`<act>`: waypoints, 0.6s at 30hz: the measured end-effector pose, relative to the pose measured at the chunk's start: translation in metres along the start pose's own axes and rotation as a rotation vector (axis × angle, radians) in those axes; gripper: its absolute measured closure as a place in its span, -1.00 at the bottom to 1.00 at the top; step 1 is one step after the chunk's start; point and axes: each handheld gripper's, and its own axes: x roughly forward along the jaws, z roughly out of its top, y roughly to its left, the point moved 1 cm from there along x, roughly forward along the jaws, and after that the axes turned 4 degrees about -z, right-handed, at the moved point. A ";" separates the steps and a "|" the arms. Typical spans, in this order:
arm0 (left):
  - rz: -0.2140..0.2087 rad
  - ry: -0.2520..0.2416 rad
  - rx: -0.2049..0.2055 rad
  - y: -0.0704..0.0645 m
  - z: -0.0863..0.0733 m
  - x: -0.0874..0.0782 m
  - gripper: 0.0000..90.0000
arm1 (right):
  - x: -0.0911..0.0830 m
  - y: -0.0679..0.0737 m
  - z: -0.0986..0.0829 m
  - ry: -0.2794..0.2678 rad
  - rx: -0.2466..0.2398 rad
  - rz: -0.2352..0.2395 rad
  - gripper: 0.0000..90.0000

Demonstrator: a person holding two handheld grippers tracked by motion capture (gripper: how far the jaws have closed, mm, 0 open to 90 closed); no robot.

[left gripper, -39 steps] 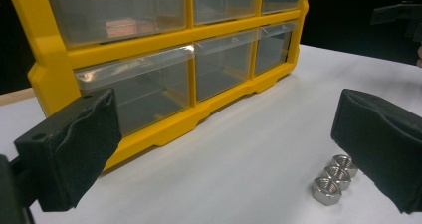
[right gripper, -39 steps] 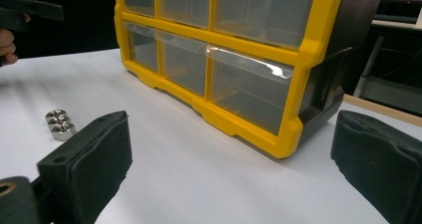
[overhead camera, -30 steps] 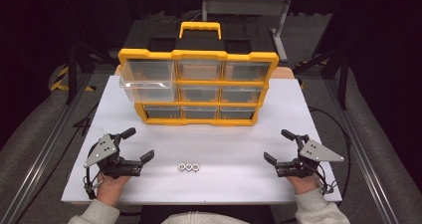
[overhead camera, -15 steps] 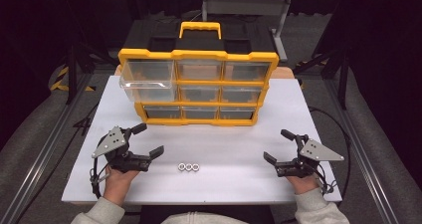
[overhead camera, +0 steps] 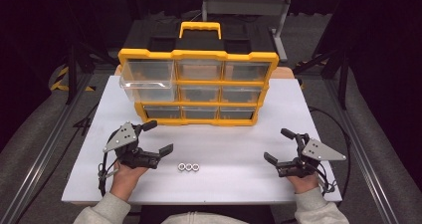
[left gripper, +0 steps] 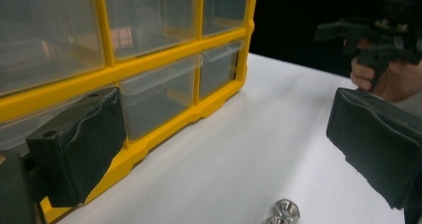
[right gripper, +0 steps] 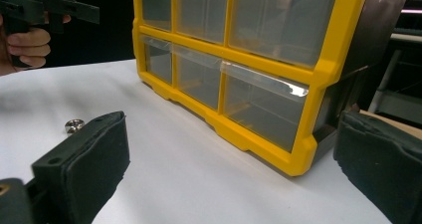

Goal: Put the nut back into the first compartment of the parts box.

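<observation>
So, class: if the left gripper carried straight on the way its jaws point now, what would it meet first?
Probably the nuts just ahead of the open left gripper; they lie low between its jaws, so it might pass over them onto bare table.

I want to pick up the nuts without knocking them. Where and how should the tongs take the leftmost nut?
Probably best to grip the leftmost nut across its outer sides, coming from above with the left tongs. It lies flat on the white table, touching its neighbour on one side, so place the jaws front and back.

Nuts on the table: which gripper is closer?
Left. The left gripper sits open just left of the nuts; the right gripper, also open, is far off toward the table's right edge.
</observation>
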 end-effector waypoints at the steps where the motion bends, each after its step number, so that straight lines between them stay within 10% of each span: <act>1: -0.004 0.024 0.010 -0.001 0.001 0.002 -0.93 | 0.000 0.000 0.000 0.000 0.000 0.000 -0.95; 5: -0.054 0.121 0.033 -0.002 0.011 0.010 -0.89 | 0.002 0.002 0.004 0.067 -0.008 0.001 -0.93; 18: -0.024 0.530 0.138 -0.015 0.032 0.036 -0.85 | 0.001 0.000 0.003 0.095 0.011 0.014 -0.90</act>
